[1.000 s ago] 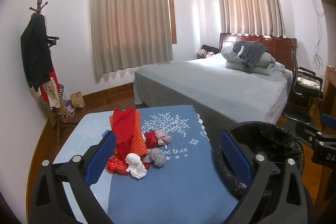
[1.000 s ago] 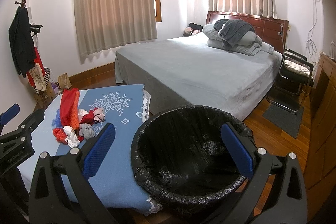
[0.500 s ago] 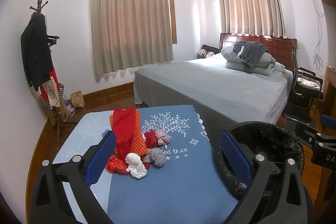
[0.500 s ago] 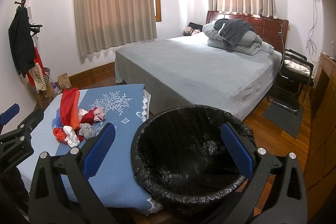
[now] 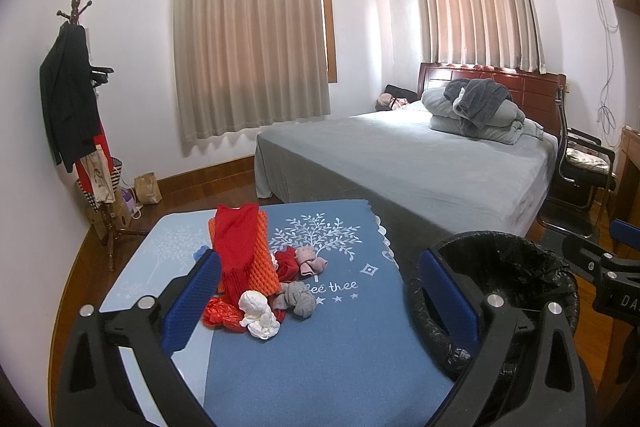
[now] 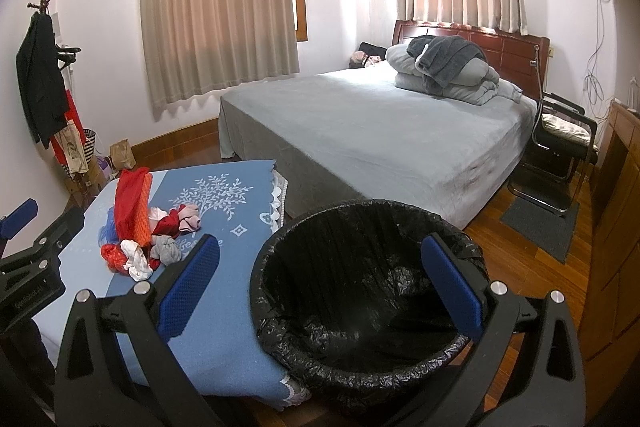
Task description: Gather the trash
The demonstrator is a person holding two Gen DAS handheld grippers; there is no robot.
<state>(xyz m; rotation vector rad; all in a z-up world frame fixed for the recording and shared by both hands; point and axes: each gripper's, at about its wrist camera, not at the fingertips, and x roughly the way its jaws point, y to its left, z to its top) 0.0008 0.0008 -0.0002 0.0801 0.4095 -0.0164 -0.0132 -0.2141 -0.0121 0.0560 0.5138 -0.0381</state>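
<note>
A pile of trash (image 5: 256, 287) lies on a table with a blue cloth (image 5: 320, 355): red and orange netting, a red plastic scrap, a white crumpled wad (image 5: 258, 313), a grey wad (image 5: 298, 299) and a pink one. It also shows in the right wrist view (image 6: 140, 235). A bin lined with a black bag (image 6: 360, 291) stands right of the table; its rim shows in the left wrist view (image 5: 500, 267). My left gripper (image 5: 320, 299) is open and empty, held back from the pile. My right gripper (image 6: 320, 283) is open and empty above the bin's near rim.
A grey bed (image 5: 400, 163) with folded bedding stands behind the table. A coat stand (image 5: 76, 107) with clothes and bags is at the left wall. A black chair (image 6: 560, 147) and a wooden cabinet (image 6: 616, 219) stand at the right.
</note>
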